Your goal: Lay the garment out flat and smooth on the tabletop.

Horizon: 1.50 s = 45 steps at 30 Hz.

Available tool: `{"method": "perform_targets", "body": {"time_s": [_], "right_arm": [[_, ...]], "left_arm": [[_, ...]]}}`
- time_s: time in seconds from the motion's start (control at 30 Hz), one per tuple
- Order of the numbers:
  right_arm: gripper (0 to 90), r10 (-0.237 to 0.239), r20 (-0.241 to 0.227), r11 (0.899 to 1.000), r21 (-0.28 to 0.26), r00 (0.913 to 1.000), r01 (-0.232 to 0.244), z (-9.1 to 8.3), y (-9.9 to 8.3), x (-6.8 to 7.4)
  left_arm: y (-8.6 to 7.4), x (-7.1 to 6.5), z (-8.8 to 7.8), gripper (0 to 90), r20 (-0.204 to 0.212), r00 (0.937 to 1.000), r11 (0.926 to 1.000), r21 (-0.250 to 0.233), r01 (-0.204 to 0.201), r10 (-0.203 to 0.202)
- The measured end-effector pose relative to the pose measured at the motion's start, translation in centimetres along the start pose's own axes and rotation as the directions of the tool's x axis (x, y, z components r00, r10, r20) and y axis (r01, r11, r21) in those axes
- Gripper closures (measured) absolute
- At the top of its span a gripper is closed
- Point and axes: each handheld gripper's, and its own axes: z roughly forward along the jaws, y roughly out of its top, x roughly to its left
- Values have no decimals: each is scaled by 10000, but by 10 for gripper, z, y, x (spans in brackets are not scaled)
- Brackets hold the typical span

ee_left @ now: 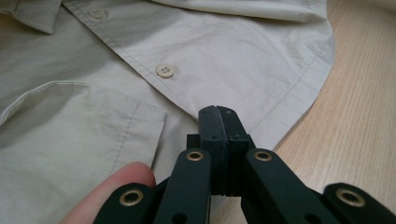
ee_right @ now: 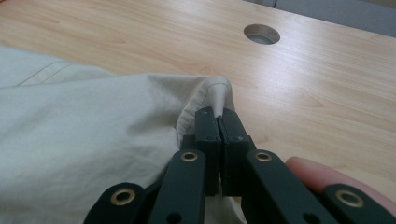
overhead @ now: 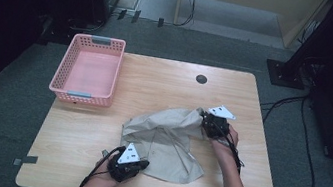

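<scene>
A beige button-up shirt (overhead: 167, 139) lies crumpled on the wooden table (overhead: 156, 79), right of centre. My left gripper (overhead: 144, 163) is at the shirt's near-left edge. In the left gripper view its jaws (ee_left: 218, 115) are pressed together over the hem, with the shirt (ee_left: 210, 56) and a button (ee_left: 165, 70) beyond them. My right gripper (overhead: 204, 116) is at the shirt's far-right end. In the right gripper view its jaws (ee_right: 217, 114) are shut on a bunched fold of the shirt (ee_right: 70, 140), which pokes out past the tips.
A pink plastic basket (overhead: 99, 40) stands at the table's far-left corner. A round cable hole (overhead: 201, 79) is near the far edge, also in the right gripper view (ee_right: 261, 33). Bare wood surrounds the shirt. Cables run across the floor to the right.
</scene>
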Motion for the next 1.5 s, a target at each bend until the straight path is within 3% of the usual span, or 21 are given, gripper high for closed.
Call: {"method": "perform_targets", "body": {"time_s": [0.2, 0.3, 0.4, 0.5, 0.6, 0.67, 0.77, 0.8, 0.87, 0.93, 1.0, 1.07, 1.17, 1.27, 1.37, 1.5], "right_arm": [[893, 833, -151, 9964, 166, 9964, -831, 33, 15, -5], [893, 1436, -242, 9890, 381, 9893, -1427, 56, 25, -7], [893, 1605, -232, 9861, 469, 9868, -1593, 63, 32, -8], [892, 1453, 5, 9876, 607, 9894, -1451, 71, 42, -8], [861, 1698, 237, 9835, 596, 9852, -1710, 77, 52, -10], [770, 2141, 164, 9761, 351, 9767, -2145, 80, 57, -12], [629, 2893, -519, 9564, -253, 9558, -2908, 80, 64, -14], [600, 2912, -591, 9548, -446, 9548, -2940, 79, 66, -13], [535, 2726, -644, 9576, -785, 9600, -2772, 76, 70, -10], [501, 2299, -526, 9645, -1212, 9718, -2347, 69, 77, -7], [493, 2214, -549, 9651, -1307, 9736, -2268, 67, 78, -7], [483, 2142, -529, 9678, -1235, 9754, -2192, 63, 79, -7], [459, 2025, -474, 9743, -914, 9781, -2061, 59, 76, -9], [453, 1928, -323, 9767, -894, 9807, -1950, 52, 71, -12], [443, 1835, -302, 9785, -901, 9825, -1856, 42, 65, -15], [442, 1798, -345, 9787, -943, 9831, -1823, 24, 55, -18]], "left_arm": [[0, 1, 0, 900, 82, 10000, 10000, 12, 18, -18], [0, 1, 0, 900, 113, 9999, 10000, 10, 39, -39], [0, 1, 0, 900, 163, 9998, 10000, 3, 79, -79], [0, 1, 0, 900, 181, 9998, 10000, -1, 69, -69], [0, 1, 0, 900, 197, 9998, 10000, 14, 70, -70], [0, 1, 0, 900, 248, 9997, 10000, 35, 44, -45], [0, 2, 0, 900, 310, 9995, 9999, 40, 105, -106], [0, 2, 0, 900, 331, 9994, 9999, 43, 135, -136], [0, 3, 0, 900, 372, 9991, 9998, 44, 218, -219], [0, 3, 0, 900, 373, 9991, 9998, 55, 216, -218], [0, 3, 0, 900, 363, 9991, 9997, 63, 224, -226], [0, 3, -1, 881, 281, 9992, 9996, 29, 268, -269], [-1, 2, -2, 709, 322, 9993, 9998, -142, 167, -162], [1, 3, -5, 605, 396, 9988, 9984, -486, 292, -273], [5, 6, -12, 554, 259, 9985, 9939, -984, 505, -482], [11, 12, -23, 535, -277, 9979, 9880, -1450, 539, -585]]}}
